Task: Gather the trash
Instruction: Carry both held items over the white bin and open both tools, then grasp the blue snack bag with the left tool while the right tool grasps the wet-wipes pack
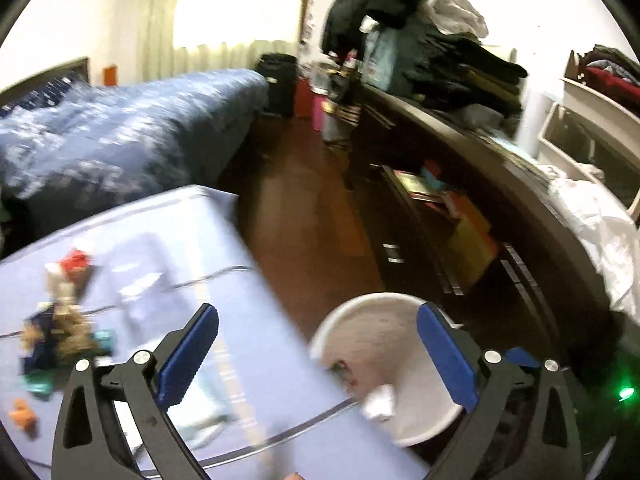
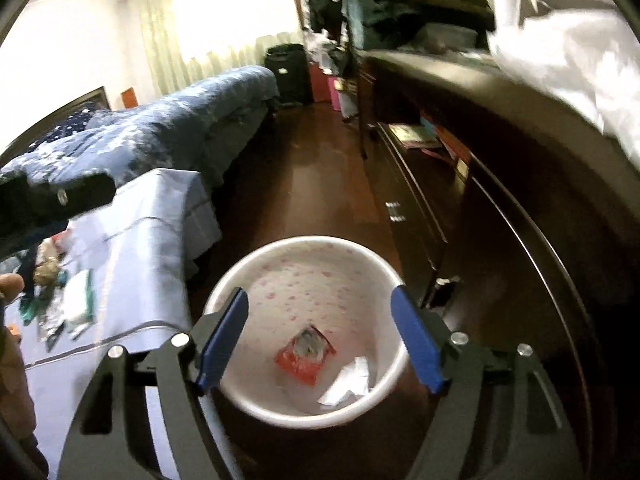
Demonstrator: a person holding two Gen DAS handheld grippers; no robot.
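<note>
A white bin (image 2: 256, 264) with pink dots stands on the wooden floor beside a table with a pale blue cloth (image 2: 132, 240). Inside it lie a red wrapper (image 2: 304, 354) and a white crumpled paper (image 2: 348, 384). My right gripper (image 2: 320, 308) hangs open right above the bin with nothing between its fingers. My left gripper (image 1: 318, 326) is open and empty over the table's edge, with the bin (image 1: 360, 312) just to its right. A heap of wrappers and scraps (image 1: 60, 320) lies on the cloth at the left; the same trash pile (image 2: 52, 288) shows in the right wrist view.
A dark dresser (image 1: 460, 208) with open drawers runs along the right. A bed with a blue quilt (image 1: 120, 132) fills the left back. Dark wooden floor (image 2: 304, 184) lies between them. A black suitcase (image 2: 288, 72) stands at the far wall. A hand (image 2: 10, 284) shows at the left edge.
</note>
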